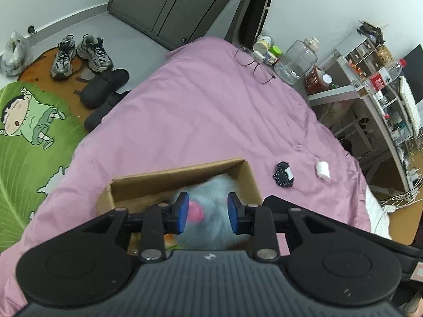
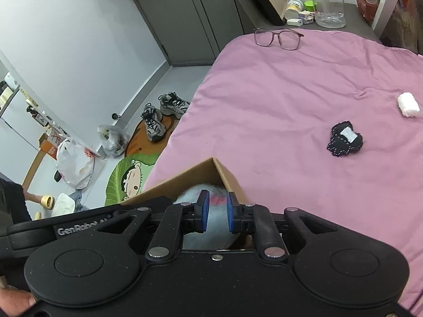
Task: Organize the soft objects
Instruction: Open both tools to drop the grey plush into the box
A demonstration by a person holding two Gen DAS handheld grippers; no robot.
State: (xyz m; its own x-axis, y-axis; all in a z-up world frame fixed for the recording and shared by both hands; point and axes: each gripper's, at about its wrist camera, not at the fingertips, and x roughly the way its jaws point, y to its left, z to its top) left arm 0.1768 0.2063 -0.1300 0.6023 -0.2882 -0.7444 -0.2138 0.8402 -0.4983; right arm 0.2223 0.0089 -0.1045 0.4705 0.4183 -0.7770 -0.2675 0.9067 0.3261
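A cardboard box [image 1: 182, 177] [image 2: 227, 177] sits on the pink bed cover [image 1: 198, 111] [image 2: 290, 105]. A fluffy light-blue plush with a pink patch [image 1: 211, 206] [image 2: 211, 227] lies inside it. My left gripper [image 1: 208, 212] hovers over the plush with its blue pads apart, open. My right gripper [image 2: 216, 211] is also above the plush; its pads stand a narrow gap apart around the fur, and the grip is unclear. A black soft toy with a white tag [image 1: 283, 173] [image 2: 345, 138] and a white soft lump [image 1: 323, 169] [image 2: 408, 105] lie on the cover to the right.
Glasses [image 1: 253, 64] [image 2: 277, 38] lie at the bed's far edge by a clear jug [image 1: 297, 60] [image 2: 327, 2]. Shoes [image 1: 79, 52] [image 2: 164, 113] and a green cartoon rug [image 1: 29, 137] are on the floor left. A cluttered desk [image 1: 383, 100] stands right.
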